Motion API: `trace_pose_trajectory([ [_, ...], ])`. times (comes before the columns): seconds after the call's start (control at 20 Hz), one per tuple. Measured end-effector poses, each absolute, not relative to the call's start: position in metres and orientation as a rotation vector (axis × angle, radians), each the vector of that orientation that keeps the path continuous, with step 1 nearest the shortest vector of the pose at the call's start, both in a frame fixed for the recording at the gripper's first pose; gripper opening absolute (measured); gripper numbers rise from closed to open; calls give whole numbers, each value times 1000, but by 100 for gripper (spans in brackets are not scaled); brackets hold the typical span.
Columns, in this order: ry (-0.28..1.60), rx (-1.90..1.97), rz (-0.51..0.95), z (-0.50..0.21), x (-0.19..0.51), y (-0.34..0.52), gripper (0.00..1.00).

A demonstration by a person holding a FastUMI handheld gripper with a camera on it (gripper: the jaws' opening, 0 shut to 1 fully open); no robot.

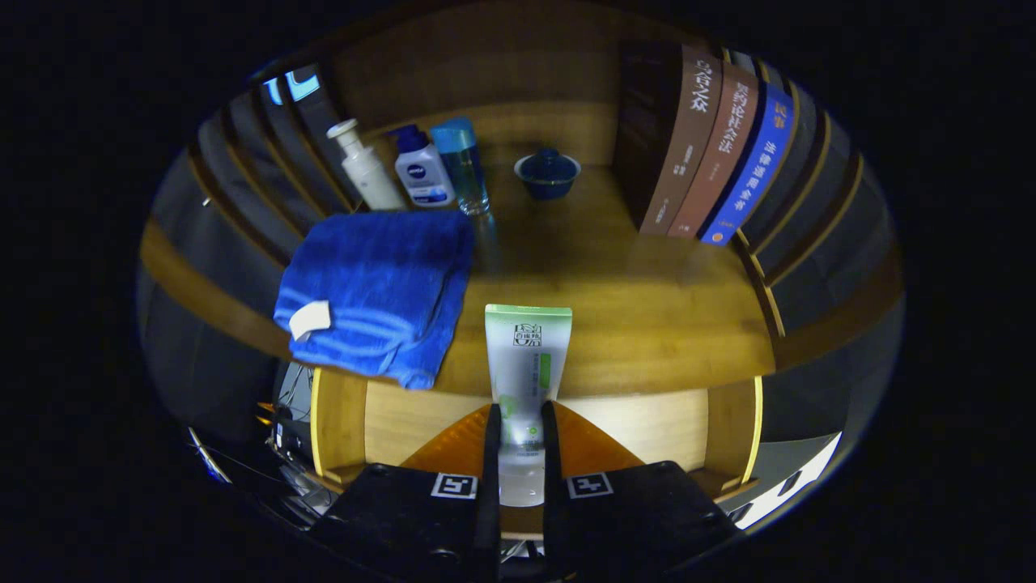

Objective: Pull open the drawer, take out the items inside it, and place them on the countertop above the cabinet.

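Beyond your tongs (518,453) spreads the broad wooden tabletop (631,308) above the cabinet, and just below its front edge, around the tongs, sits the pulled-open pale wooden drawer (647,421). Ahead and to the left, a folded blue terry towel (380,291) lies on the tabletop, hanging a little over the front edge. Far ahead to the right lean three upright books (712,154); far ahead to the left stand three slim toiletry bottles (413,166), with a small dark blue lidded bowl (548,172) between those and the books.

Your tongs are clenched on the white-and-green soft plastic tube (526,372), both fingers pressing its lower body while its flat crimped end points toward the tabletop. Judge it light, squashy and somewhat slick: keep the hold on the fuller body near the cap, firm but not crushing.
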State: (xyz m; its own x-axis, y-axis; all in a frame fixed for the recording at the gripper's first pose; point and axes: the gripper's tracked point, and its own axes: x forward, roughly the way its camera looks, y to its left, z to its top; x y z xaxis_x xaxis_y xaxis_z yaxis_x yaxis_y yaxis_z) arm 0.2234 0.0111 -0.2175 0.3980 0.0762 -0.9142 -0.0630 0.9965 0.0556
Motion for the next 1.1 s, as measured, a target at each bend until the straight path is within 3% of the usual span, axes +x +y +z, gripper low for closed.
trace_pose_trajectory([
  [0.45, 1200, -40, -17, -260, 285, 5, 26],
  [0.6, 1182, -81, -19, -263, 294, 7, 34],
  [0.65, 1161, -86, -19, -259, 298, 8, 39],
  [0.95, 1076, -100, -21, -238, 293, 9, 100],
  [1.1, 984, -55, -2, -225, 281, 14, 100],
])
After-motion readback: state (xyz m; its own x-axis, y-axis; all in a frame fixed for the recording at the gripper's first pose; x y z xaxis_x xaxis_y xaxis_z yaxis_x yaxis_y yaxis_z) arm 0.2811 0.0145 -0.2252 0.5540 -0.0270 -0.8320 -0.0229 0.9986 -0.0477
